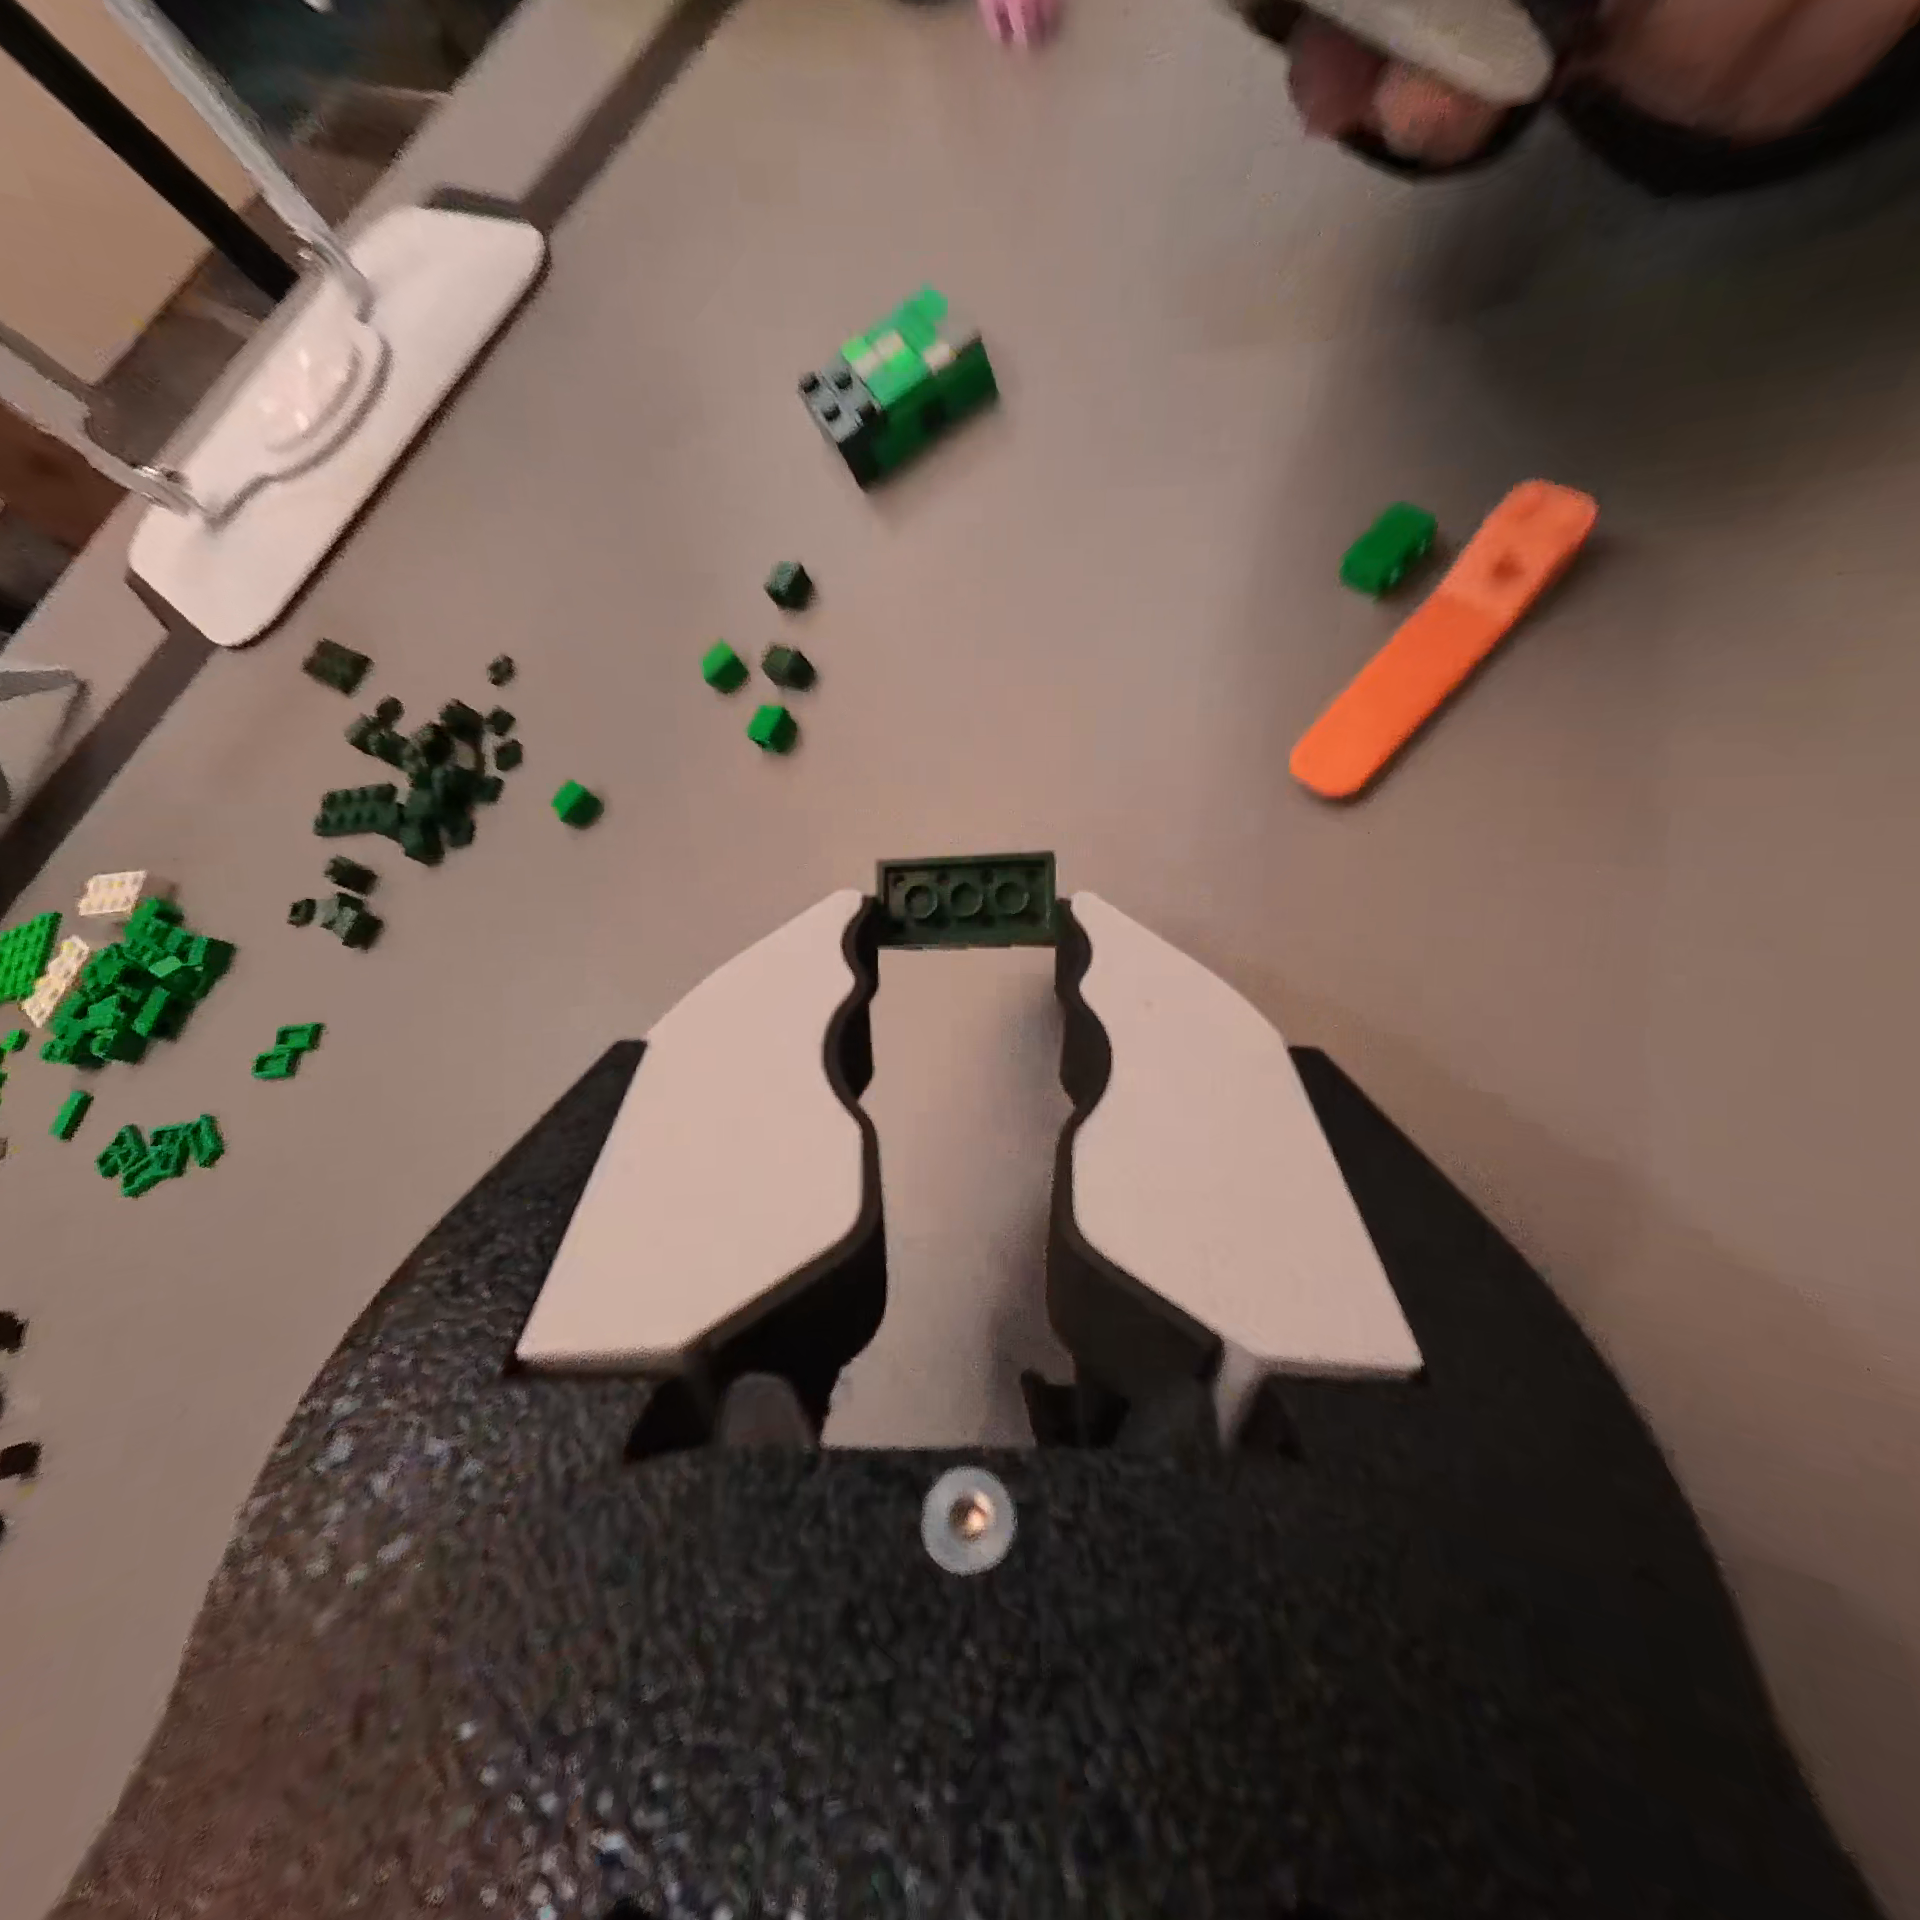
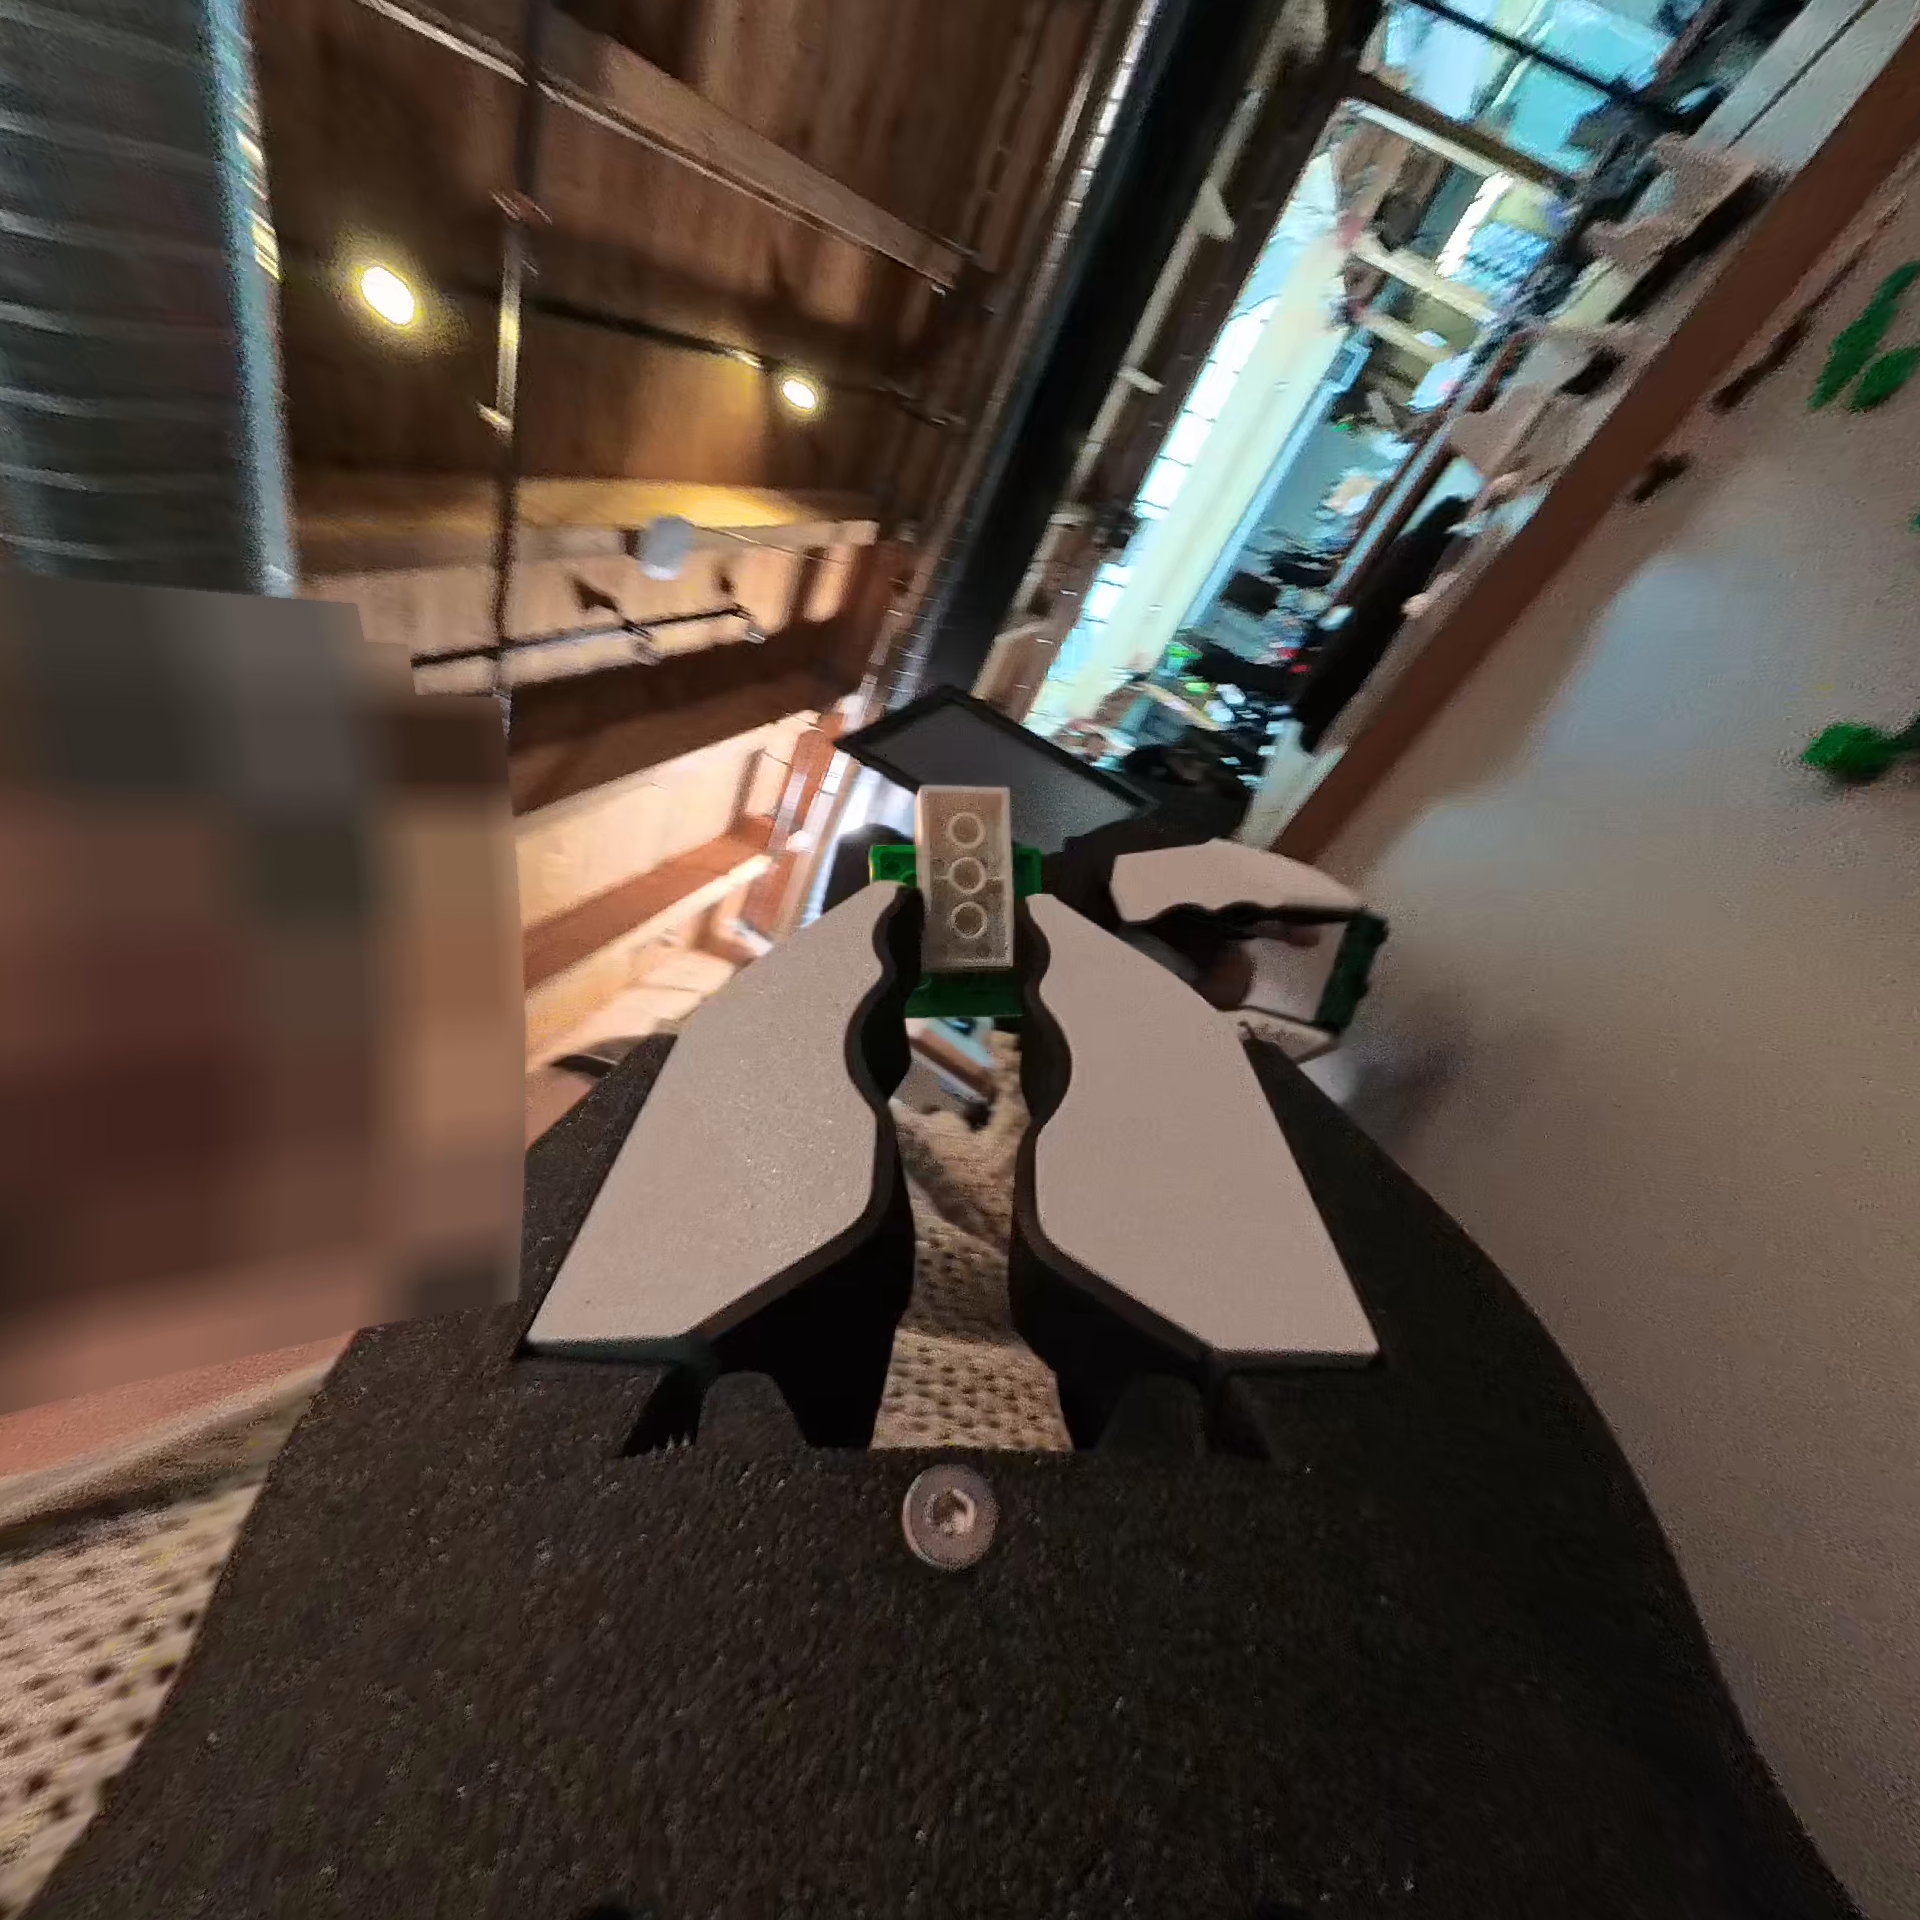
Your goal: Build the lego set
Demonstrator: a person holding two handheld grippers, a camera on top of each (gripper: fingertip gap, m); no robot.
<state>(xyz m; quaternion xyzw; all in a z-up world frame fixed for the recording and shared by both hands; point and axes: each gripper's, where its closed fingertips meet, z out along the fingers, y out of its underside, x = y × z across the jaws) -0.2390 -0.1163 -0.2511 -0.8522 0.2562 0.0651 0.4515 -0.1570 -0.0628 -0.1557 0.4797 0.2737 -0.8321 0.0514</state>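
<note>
Lego pieces sit in both grippers. The left gripper (image 1: pixel 968 914) pinches a dark green plate (image 1: pixel 968 902) between its fingertips, underside with three round sockets facing the camera, held above the grey table (image 1: pixel 1195 436). The right gripper (image 2: pixel 971 914) clamps a small stack: a pale grey plate (image 2: pixel 966 878), underside toward the lens, pressed against a bright green piece (image 2: pixel 961 997) that shows behind and below it. This gripper is tilted up and away from the table, toward a room with wooden shelves and lamps.

Beyond the left gripper's tips, a few loose green and dark green studs (image 1: pixel 774 665) lie scattered on the table. Farther on stands a partly built green block (image 1: pixel 899 384) with dark green and lighter green layers. To the right, an orange brick separator (image 1: pixel 1444 639) lies flat, with a single green brick (image 1: pixel 1387 549) just beside its far end. On the left side are a heap of dark green bricks (image 1: pixel 421 769) and, nearer the edge, a heap of bright green bricks (image 1: pixel 135 982) with some white ones mixed in. A white stand base (image 1: pixel 416 343) sits at the far left.
</note>
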